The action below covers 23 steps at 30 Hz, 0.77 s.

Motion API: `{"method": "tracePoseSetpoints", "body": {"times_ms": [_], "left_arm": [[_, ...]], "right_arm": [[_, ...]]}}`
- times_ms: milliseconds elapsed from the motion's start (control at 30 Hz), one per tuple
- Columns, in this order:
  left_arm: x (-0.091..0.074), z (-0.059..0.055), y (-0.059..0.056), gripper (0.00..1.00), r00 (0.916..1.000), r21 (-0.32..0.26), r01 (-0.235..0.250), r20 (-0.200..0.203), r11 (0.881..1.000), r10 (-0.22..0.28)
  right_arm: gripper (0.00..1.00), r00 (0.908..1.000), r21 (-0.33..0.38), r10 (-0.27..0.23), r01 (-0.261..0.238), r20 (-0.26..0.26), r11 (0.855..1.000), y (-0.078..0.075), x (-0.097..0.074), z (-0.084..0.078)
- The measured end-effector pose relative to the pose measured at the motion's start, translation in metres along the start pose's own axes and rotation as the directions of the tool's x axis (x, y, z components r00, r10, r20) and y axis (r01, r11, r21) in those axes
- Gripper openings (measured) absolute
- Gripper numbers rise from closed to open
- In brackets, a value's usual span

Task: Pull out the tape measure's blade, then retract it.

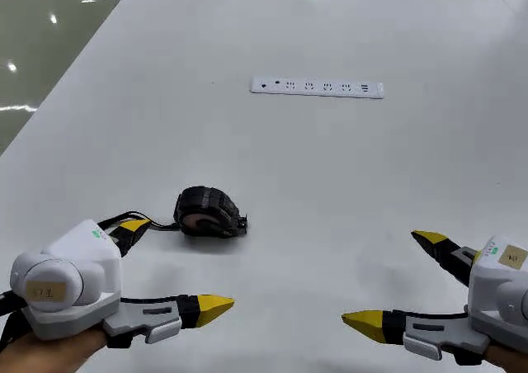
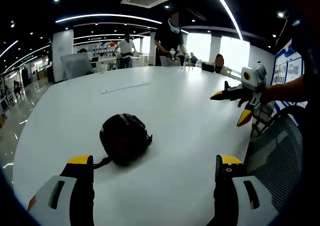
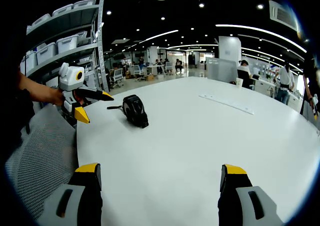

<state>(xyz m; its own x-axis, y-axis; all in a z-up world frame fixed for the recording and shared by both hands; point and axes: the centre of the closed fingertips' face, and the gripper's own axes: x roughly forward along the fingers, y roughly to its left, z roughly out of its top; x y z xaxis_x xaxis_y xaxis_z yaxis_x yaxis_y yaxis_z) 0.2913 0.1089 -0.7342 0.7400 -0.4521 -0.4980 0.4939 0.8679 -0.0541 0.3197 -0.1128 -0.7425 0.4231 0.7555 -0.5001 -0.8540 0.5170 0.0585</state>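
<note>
Jaws spread wide on left gripper (image 1: pixel 177 264) and right gripper (image 1: pixel 389 277); tape measure (image 1: pixel 208 212) lies just beyond the left pair.

Open-plan office, big white table (image 1: pixel 396 167), chairs (image 3: pixel 118 77) at rear, bin shelves (image 3: pixel 65 33) upper left, strip lights (image 2: pixel 100 15) on ceiling

Black tape measure (image 1: pixel 208 212), white table (image 1: pixel 330 167), yellow-tipped fingers (image 1: pixel 213 306).

Tape measure (image 2: pixel 125 138) ahead of parted fingers (image 2: pixel 80 178)
</note>
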Motion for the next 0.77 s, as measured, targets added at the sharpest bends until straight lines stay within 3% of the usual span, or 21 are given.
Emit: {"method": "tracePoseSetpoints", "body": {"times_ms": [767], "left_arm": [[-0.0041,0.0004,0.0046,0.99,0.9999,-0.003,0.011,-0.005,1.0,-0.011]], "right_arm": [[0.99,1.0,0.012,-0.005,0.005,0.004,1.0,-0.0013,-0.0032,0.0002]]}}
